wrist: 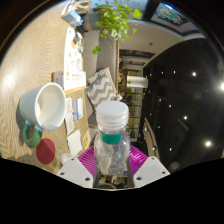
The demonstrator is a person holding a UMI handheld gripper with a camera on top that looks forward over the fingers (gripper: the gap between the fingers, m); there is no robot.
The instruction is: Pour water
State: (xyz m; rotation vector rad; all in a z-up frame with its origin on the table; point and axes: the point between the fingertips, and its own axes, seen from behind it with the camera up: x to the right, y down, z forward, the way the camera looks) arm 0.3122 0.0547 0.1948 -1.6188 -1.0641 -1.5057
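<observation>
Cluttered table [175,90] lay ahead — pouring hadn't begun.
Your gripper [110,172] clamped the capped bottle [112,140] upright; white cup [42,105] waited beside it.

A clear plastic bottle [113,140] with a pale cap, upright, is clamped between the tongs [112,165].

The bottle's [113,140] lower part drops out of sight between the fingers [85,162] of the gripper [113,172], so its base and the exact contact with the purple pads cannot be seen, though both pads seem to press on it. The white cup [42,105] covers most of the green thing [28,135] behind it, which may be a handle or a stand. Print on the boxes [74,80] beyond is too small to read.
</observation>
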